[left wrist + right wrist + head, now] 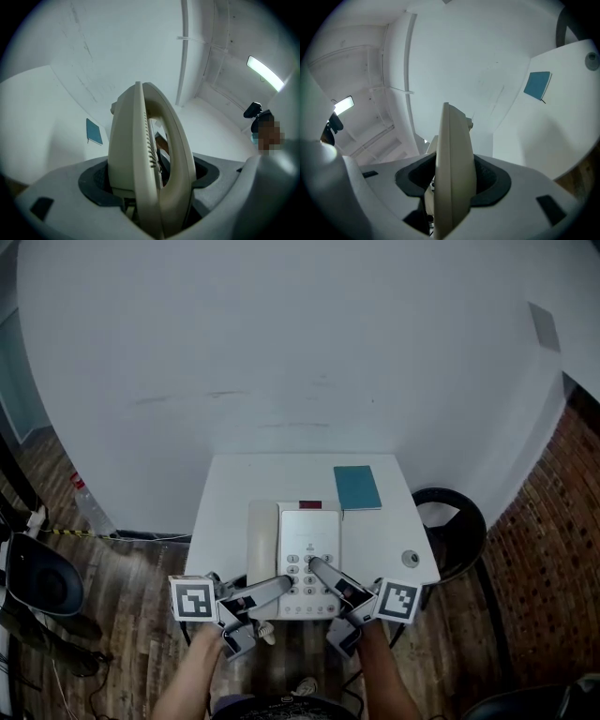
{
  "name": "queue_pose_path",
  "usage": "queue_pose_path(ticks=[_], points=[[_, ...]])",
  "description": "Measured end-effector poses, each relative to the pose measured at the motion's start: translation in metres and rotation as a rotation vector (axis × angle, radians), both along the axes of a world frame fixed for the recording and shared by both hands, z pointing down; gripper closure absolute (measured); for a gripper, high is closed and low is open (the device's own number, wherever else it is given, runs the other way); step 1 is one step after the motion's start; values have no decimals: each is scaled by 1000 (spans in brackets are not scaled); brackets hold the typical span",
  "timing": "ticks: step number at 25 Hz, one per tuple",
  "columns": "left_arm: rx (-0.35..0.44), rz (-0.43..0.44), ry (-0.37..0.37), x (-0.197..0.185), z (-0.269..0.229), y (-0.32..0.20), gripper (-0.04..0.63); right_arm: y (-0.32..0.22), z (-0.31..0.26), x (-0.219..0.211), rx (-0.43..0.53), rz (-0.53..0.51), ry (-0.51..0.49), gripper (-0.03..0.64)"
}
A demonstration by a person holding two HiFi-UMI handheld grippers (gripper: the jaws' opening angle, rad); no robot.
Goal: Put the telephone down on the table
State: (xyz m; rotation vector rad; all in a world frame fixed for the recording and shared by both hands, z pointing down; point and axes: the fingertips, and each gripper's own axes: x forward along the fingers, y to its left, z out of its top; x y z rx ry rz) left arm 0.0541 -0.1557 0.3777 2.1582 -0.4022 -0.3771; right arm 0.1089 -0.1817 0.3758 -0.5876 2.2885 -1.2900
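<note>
A cream desk telephone (302, 554) with its handset along its left side sits over the middle of the small white table (234, 486). Whether it rests on the tabletop or hangs just above it I cannot tell. My left gripper (284, 583) is shut on its near left edge, and my right gripper (317, 565) is shut on its near right part, over the keypad. In the left gripper view the telephone (150, 159) stands edge-on, handset included, clamped between the dark pads (96, 185). The right gripper view shows the telephone's (452, 173) thin body squeezed between the pads (490, 187).
A teal notebook (357, 487) lies at the table's far right, with a small round grey object (410, 560) near the right edge. A black round stool (456, 521) stands right of the table. Dark gear (37, 582) sits on the wooden floor at left. A white wall rises behind.
</note>
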Motion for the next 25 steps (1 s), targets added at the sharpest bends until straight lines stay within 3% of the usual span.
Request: queue_pose_path(ticks=[14,25], points=[[-47,-51,12,7,22,-81,183,-84,23,6,-42,-47,6,420],[-49,-6,27,0,49,-211,183,-212,59,-2,-87,-7,36,420]])
